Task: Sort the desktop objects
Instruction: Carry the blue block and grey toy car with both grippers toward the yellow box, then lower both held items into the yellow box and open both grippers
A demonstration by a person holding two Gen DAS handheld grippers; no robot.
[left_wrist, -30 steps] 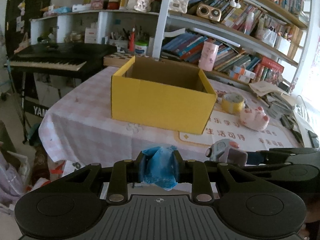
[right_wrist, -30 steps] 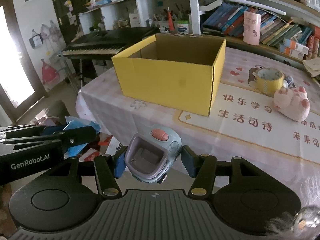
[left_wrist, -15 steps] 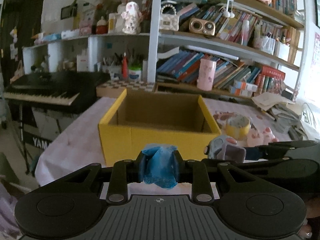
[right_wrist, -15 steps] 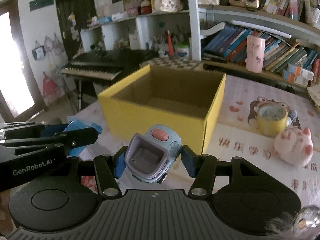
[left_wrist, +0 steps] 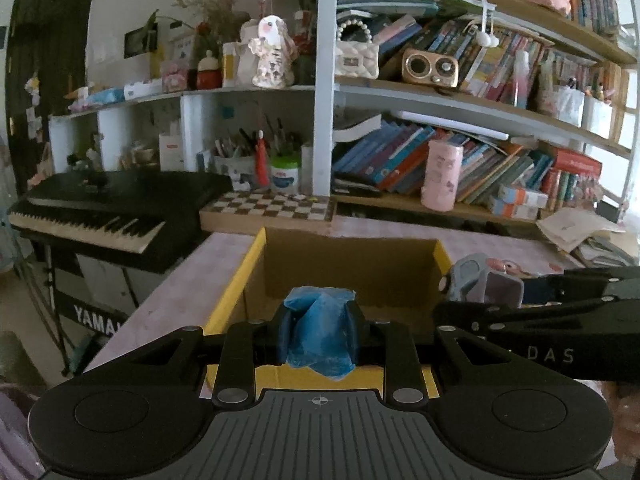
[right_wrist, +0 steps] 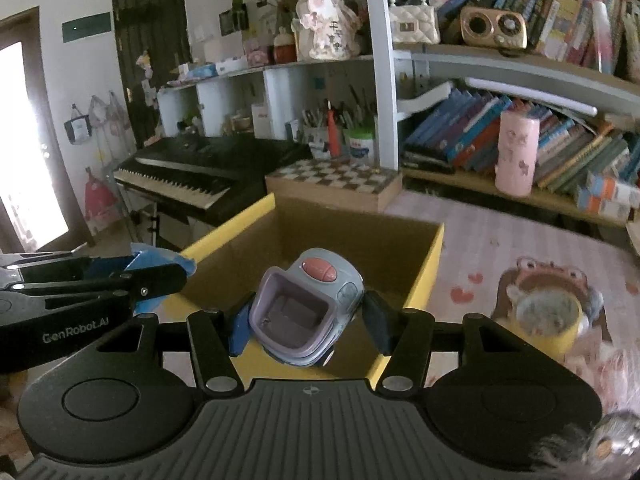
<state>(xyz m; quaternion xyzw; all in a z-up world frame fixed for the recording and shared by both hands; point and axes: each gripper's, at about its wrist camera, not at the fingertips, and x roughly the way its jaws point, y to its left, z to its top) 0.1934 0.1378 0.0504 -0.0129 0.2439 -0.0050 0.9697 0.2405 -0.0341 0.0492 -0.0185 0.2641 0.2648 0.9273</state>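
Dropping both loads cleanly into the yellow box [left_wrist: 236, 300] is the step in hand, and each tool is already placed for it. The left gripper [left_wrist: 318, 330] has its jaws pinched narrow on a crumpled blue wrapper [left_wrist: 320, 332], which hangs over the near part of the box opening, just past the near wall. The right gripper [right_wrist: 306, 320] clamps a small grey-and-purple toy car [right_wrist: 306, 308] between its pads, jaws moderately apart because of the car's width, and it sits over the near right part of the same opening. The two tools are side by side and close together: from the left camera the right one crosses in from the right, and from the right camera the left one reaches in from the left. To do this well, I would carry each load a little further in, so neither catches the near rim, then lower before letting go, since the car could bounce or roll if released from a height. The wrapper is light and may cling to a pad, so opening wide should help. Releasing one at a time would keep the tools from knocking together. A roll of yellow tape [right_wrist: 548, 320] and a pink toy [right_wrist: 600, 372] remain on the pink tablecloth [right_wrist: 500, 248] to the right, probably next.
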